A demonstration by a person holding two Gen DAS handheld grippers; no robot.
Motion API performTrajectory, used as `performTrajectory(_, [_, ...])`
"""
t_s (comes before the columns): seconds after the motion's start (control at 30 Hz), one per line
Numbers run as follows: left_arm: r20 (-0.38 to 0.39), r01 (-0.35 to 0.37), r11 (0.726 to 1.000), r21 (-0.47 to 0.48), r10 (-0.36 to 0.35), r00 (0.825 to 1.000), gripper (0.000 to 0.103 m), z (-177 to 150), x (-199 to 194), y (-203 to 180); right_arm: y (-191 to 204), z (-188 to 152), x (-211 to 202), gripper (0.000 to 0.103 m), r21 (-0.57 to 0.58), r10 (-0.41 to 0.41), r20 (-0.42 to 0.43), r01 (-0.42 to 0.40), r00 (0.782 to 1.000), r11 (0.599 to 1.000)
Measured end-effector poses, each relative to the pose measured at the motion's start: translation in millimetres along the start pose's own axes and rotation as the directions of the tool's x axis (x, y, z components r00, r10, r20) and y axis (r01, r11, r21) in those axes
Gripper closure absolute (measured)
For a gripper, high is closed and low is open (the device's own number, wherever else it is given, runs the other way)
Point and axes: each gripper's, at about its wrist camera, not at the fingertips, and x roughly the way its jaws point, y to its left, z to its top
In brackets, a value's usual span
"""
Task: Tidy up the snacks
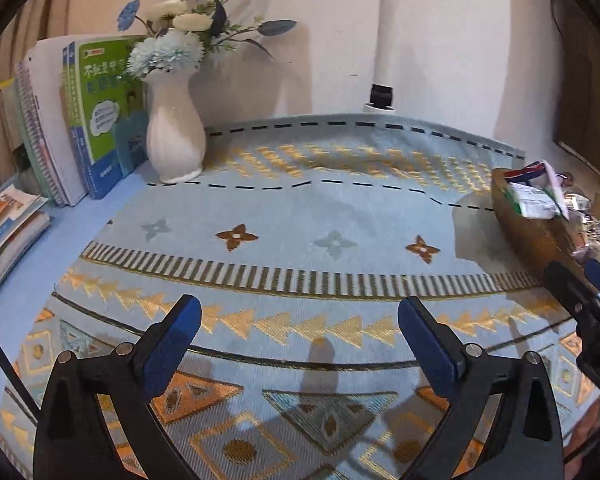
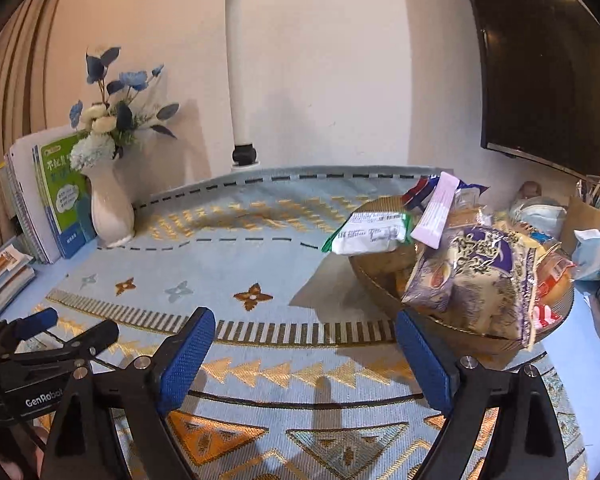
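A brown bowl (image 2: 380,284) full of snack packets sits at the right of the patterned mat. In it are a large purple packet (image 2: 488,276), a green-and-white packet (image 2: 370,234) and a pink sachet (image 2: 438,210). The bowl also shows in the left wrist view (image 1: 528,224). My right gripper (image 2: 304,328) is open and empty, just left of the bowl's near rim. My left gripper (image 1: 300,316) is open and empty over the mat's middle, and shows in the right wrist view (image 2: 64,324). The right gripper shows at the right edge of the left wrist view (image 1: 580,276).
A white vase (image 1: 176,140) of blue flowers and upright books (image 1: 96,112) stand at the back left. Flat books (image 1: 8,224) lie at the left edge. A white lamp pole (image 2: 238,80) stands at the back. Clutter and a cardboard box (image 2: 584,216) lie right of the bowl.
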Motion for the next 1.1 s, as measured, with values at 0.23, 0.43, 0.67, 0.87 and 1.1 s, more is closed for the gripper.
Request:
performTrajectory(0.23, [-0.014,-0.058,0.995,0.077,0.06,0.998,0.003,-5,3,-18,7,-6,12,0.013,-0.034,-0.03,-0.06,0.028,0.998,0.999])
performTrajectory(0.43, [-0.029,-0.079,0.995,0.061,0.081,0.996,0.003,-5,5,-15,3,-7,21,0.013,-0.021,-0.047,-0.103,0.045,0.994,0.999])
performTrajectory(0.67, [-0.051,-0.076,0.995,0.072,0.08,0.996,0.003,-5,9,-16,0,-7,26,0.013,-0.009,-0.055,-0.135,0.054,0.989,0.998])
performTrajectory(0.87, [-0.064,-0.075,0.995,0.065,0.079,0.995,0.003,-6,11,-15,3,-9,29,0.013,-0.025,-0.062,-0.147,0.059,0.987,0.998])
performTrajectory(1.1, [-0.072,-0.074,0.995,0.071,0.079,0.994,0.003,-6,12,-16,0,-9,31,0.012,-0.018,-0.065,-0.158,0.063,0.985,0.998])
